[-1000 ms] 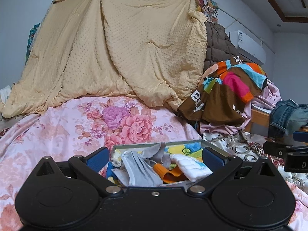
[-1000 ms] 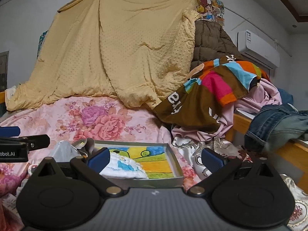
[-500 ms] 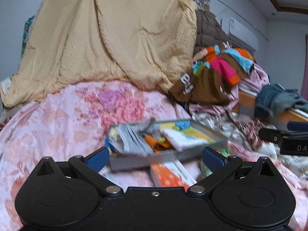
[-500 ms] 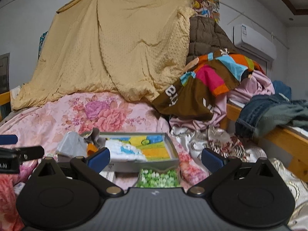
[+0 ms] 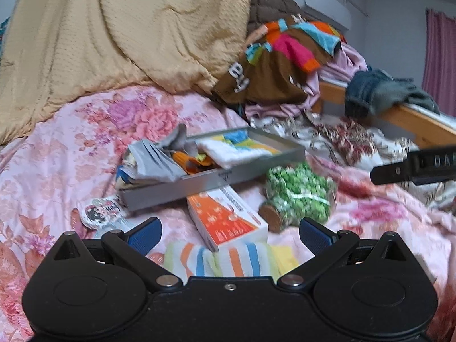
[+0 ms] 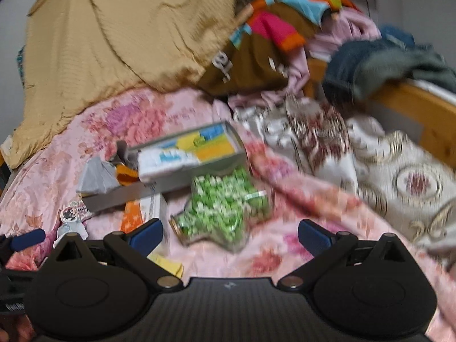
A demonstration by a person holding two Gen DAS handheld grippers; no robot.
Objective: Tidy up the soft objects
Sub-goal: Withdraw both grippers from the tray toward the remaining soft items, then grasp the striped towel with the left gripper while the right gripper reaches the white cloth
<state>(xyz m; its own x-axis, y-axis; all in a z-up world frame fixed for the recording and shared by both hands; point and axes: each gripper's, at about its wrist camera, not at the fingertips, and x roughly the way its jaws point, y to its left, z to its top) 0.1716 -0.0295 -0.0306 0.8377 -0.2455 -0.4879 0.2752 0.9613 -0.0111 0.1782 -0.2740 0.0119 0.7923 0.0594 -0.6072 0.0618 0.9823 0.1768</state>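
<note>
Where the pink floral bedspread lies flat, a grey tray holds a grey cloth, an orange piece and a white towel. Just before it: orange box, star-shaped jar of green sweets, striped cloth nearest the left gripper. Left gripper and right gripper: jaws spread wide, both empty. Tan quilt and piled clothes behind.

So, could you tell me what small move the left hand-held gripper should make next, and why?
Probably lower the left hand-held gripper onto the striped cloth. It is open and empty, and the cloth lies loose just below it, outside the grey tray, partly under an orange box.
</note>
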